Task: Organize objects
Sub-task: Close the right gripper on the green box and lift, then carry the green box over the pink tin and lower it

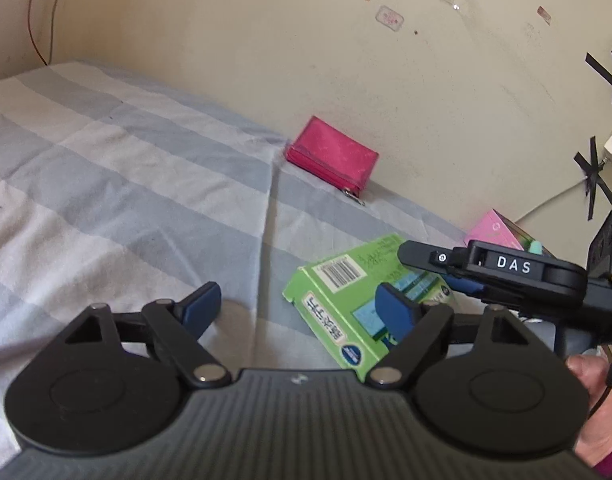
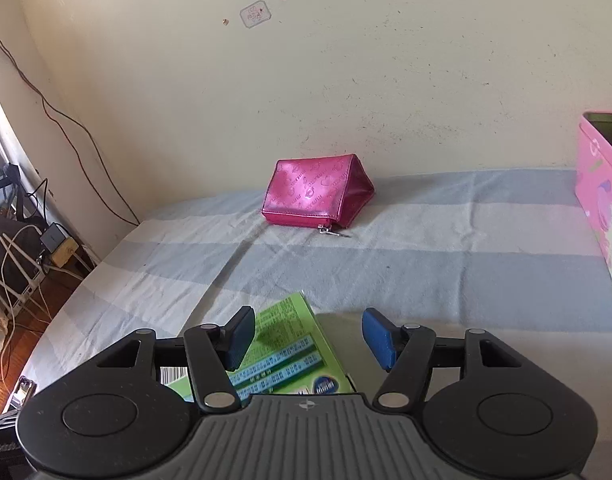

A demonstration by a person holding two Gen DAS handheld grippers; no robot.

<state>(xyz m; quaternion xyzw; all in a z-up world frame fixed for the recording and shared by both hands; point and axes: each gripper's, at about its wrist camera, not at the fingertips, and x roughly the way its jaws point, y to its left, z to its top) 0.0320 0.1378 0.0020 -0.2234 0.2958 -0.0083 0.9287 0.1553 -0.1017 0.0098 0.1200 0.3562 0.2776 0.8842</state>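
The green box (image 1: 360, 300) lies flat on the striped sheet (image 1: 125, 184) and serves as the landmark. Nearest to it, the left gripper (image 1: 301, 310) stands spread with one pad over the box edge, pinching nothing. The right gripper (image 2: 310, 338) is also spread, the box partly between its fingers but not pressed, probably getting ready to grasp it. Beyond the box, at the wall, leans a pink pouch (image 2: 316, 194). To the right of the box stands a pink carton (image 2: 602, 200). Nothing blocks the way between them.
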